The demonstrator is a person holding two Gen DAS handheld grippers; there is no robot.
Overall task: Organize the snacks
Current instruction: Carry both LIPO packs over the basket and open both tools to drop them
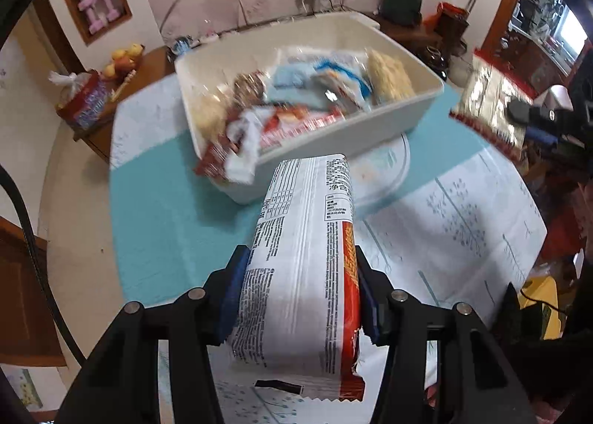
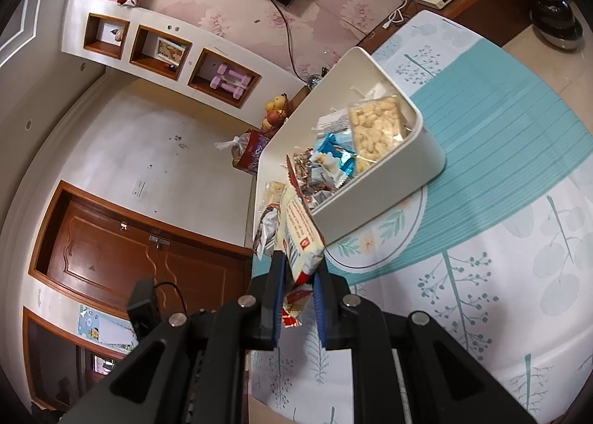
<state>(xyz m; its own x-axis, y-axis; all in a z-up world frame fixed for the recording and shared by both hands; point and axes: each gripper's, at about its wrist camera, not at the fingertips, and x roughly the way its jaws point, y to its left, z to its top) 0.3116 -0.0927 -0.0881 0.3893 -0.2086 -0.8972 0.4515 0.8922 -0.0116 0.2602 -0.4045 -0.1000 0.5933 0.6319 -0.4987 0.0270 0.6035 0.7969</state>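
My left gripper [image 1: 300,257] is shut on a long white snack packet [image 1: 307,201] with black print and a red stripe. Blue pads press both its sides, and it hangs above the tablecloth just in front of the cream bin [image 1: 333,149]. The bin holds several packets [image 1: 296,98], and a red one [image 1: 215,164] sticks out over its near left corner. In the right wrist view my right gripper [image 2: 300,262] is shut on a small red and white packet [image 2: 300,231], raised beside the bin [image 2: 400,179]. A clear bag of puffed snacks [image 2: 374,127] lies at the bin's far end.
The bin stands on a round glass plate [image 1: 385,172] over a teal and white tablecloth [image 1: 166,224]. A low wooden cabinet with fruit and a red box [image 1: 85,105] is beyond the table's left edge. Something shiny, gold with a red edge [image 1: 489,105], shows at the right.
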